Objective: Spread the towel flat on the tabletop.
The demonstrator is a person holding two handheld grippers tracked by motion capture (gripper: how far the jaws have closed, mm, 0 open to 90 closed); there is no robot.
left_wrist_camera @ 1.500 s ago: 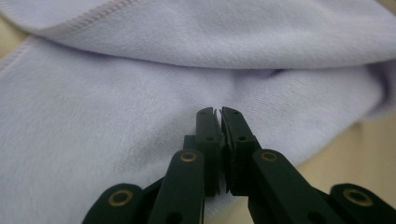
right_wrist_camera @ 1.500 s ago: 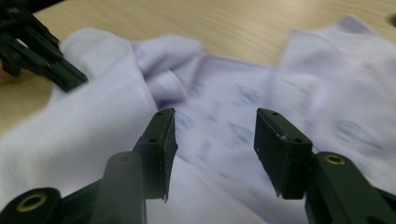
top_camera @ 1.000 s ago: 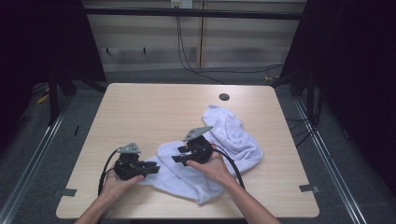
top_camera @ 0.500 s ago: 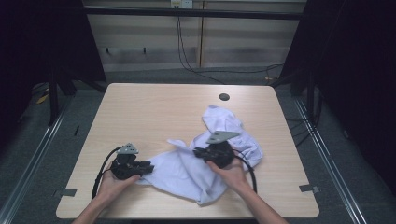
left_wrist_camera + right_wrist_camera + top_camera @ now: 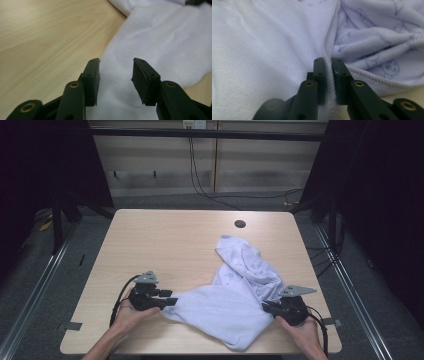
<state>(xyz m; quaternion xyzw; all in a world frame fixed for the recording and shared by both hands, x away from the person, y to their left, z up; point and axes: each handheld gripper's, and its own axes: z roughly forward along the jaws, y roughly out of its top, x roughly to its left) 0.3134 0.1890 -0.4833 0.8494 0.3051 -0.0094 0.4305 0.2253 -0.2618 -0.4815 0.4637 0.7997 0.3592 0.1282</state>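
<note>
Item one, white towel [image 5: 227,307]: we find it on the near right part of the wooden table [image 5: 165,245], spread flat between the two tools, its far end bunched and showing a faint blue print.

Item two, left gripper [image 5: 170,301]: we note it at the towel's near left corner, jaws apart, cloth lying between them unclamped; the left hand [image 5: 131,312] cups it low, forearm entering from the near edge.

Item three, right gripper [image 5: 267,307]: jaws pinched onto the towel's stitched hem at the right; the right hand [image 5: 300,327] holds it level, close to the near right table edge.
</note>
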